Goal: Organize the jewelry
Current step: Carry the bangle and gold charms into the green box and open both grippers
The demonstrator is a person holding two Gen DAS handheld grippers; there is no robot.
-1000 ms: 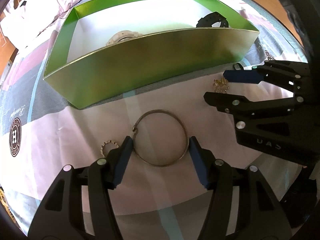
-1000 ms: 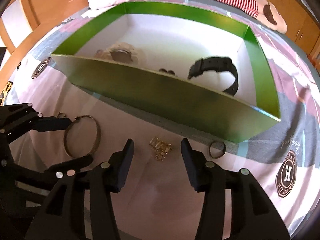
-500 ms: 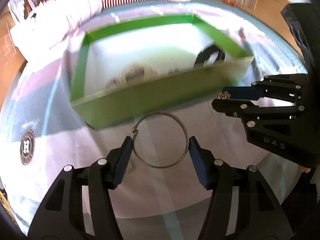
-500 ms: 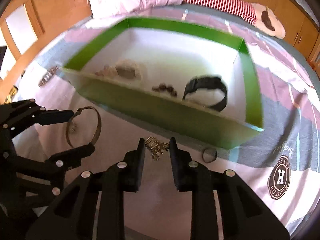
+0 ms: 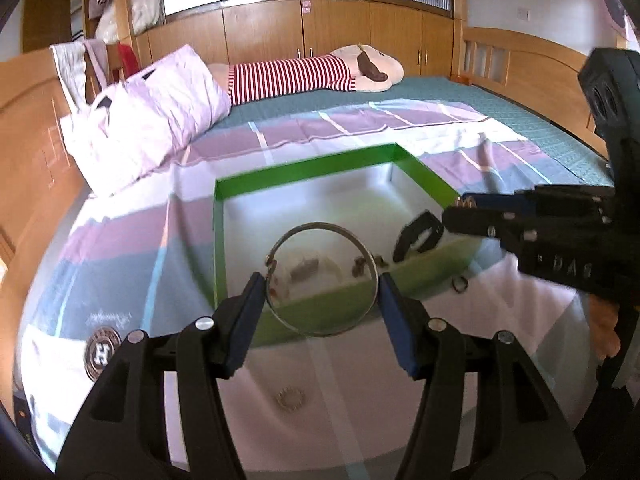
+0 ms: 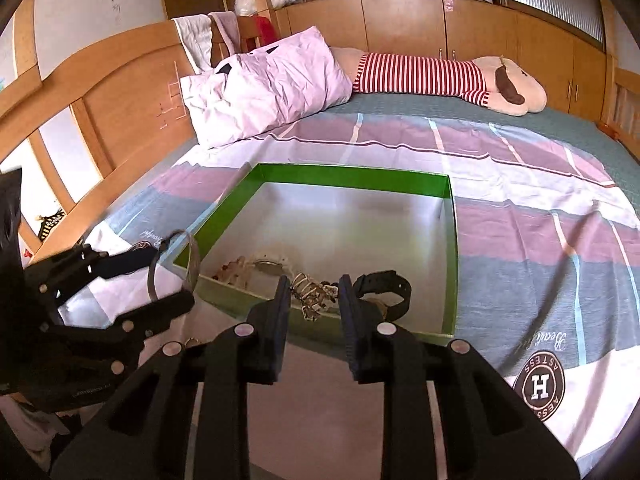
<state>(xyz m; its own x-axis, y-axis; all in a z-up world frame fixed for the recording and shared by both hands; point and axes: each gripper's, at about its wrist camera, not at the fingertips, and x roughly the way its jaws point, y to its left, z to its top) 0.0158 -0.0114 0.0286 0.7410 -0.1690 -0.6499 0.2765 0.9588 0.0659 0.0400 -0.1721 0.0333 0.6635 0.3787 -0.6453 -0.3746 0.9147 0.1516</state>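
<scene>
Wooden cupboards (image 5: 328,40) fill the far wall of a bedroom. Below them lies a big bed with a striped sheet (image 6: 520,208) in purple, blue and white. At the far end of the bed rest a pale pink pillow (image 5: 156,116) and a long soft toy (image 6: 440,76) in a red and white striped top.

On the sheet sits a green box (image 6: 450,240) with no lid and a white inside. Near its front wall lie a black watch (image 6: 386,288), a pale bracelet (image 6: 256,268) and some small dark bits that are too blurry to name.

The left gripper (image 5: 322,304) squeezes a big thin metal ring (image 5: 322,278) between its two blue pads. One pad touches each side of the ring. The ring is up in the air in front of the box's near wall.

The right gripper (image 6: 312,300) pinches a small gold chain piece (image 6: 314,294) between its fingers. It is also up in the air, by the box's near wall. In the left view the gold bit pokes out at the tips, on the right side.

Two more small things lie on the sheet outside the box. A tiny beaded ring (image 5: 291,399) is near the left gripper. A small dark ring (image 5: 460,284) is just beside the box's near right corner.
</scene>
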